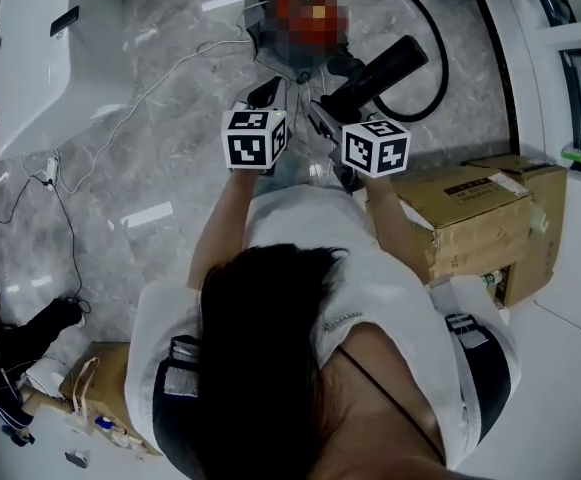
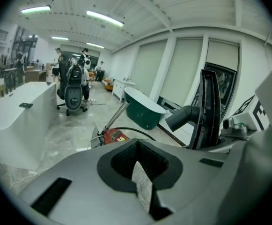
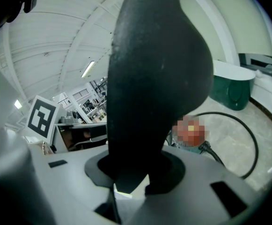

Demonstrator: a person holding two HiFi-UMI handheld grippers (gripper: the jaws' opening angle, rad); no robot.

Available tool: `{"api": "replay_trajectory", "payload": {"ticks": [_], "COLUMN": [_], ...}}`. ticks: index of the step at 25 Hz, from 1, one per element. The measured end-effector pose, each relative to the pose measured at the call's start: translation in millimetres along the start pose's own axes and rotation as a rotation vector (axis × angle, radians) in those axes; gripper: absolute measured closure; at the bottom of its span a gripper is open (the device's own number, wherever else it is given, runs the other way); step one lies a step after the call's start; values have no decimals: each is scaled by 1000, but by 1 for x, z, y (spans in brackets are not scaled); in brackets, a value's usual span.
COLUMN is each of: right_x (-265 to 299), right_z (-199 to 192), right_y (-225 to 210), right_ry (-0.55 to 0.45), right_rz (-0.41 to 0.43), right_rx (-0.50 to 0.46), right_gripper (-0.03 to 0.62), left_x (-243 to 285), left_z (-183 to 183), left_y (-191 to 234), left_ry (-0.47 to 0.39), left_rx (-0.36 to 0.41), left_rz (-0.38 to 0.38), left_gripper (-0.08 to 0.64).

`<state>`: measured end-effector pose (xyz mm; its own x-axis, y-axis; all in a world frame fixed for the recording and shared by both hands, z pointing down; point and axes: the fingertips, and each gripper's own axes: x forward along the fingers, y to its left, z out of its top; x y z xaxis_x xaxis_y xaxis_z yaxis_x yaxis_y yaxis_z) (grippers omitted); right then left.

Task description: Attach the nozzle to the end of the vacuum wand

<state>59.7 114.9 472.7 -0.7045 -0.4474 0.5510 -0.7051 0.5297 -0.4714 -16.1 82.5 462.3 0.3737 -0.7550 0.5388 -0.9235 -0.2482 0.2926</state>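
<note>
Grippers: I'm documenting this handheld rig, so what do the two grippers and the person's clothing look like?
The left gripper and right gripper have smooth grey bodies. Black textured pads line the jaws, and small black rectangular slots sit to either side. The left cube and right cube are white with black square markers. The person wears a short-sleeved white top.

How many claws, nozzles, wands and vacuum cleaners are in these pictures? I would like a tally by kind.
Claws: 2, the left claw and the right claw
Nozzle: 1
Wand: 1
Vacuum cleaner: 1
Total: 5
</note>
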Motion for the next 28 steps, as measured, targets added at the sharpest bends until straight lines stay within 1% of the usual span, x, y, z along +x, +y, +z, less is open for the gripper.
{"api": "replay_trajectory", "payload": {"ticks": [4,11,16,18,23,26,28], "right_x": [8,33,46,47,49,43,37], "right_z": [6,19,33,38,53,58,56], "right_y": [-3,-7,-16,-23,-39,-48,-54], "right_ry": [-1,5,-6,-21,-83,-100,-101], "right_rz": [-19,-52,-88,-101,-108,-142,-146], "right_rx": [8,29,47,73,190,196,214], "right_gripper": [477,477,477,477,477,477,477], "left_x": [6,27,41,44,53,57,58], "left_z": [9,9,21,27,41,46,47], "left_y": [8,26,45,52,71,77,77], "left_ry": [-6,51,62,60,56,60,62], "left_rx": [11,41,58,62,76,77,81], "left_rz": [-9,-64,-86,-87,-93,-101,-112], "left_gripper": [558,558,558,558,558,558,558]}}
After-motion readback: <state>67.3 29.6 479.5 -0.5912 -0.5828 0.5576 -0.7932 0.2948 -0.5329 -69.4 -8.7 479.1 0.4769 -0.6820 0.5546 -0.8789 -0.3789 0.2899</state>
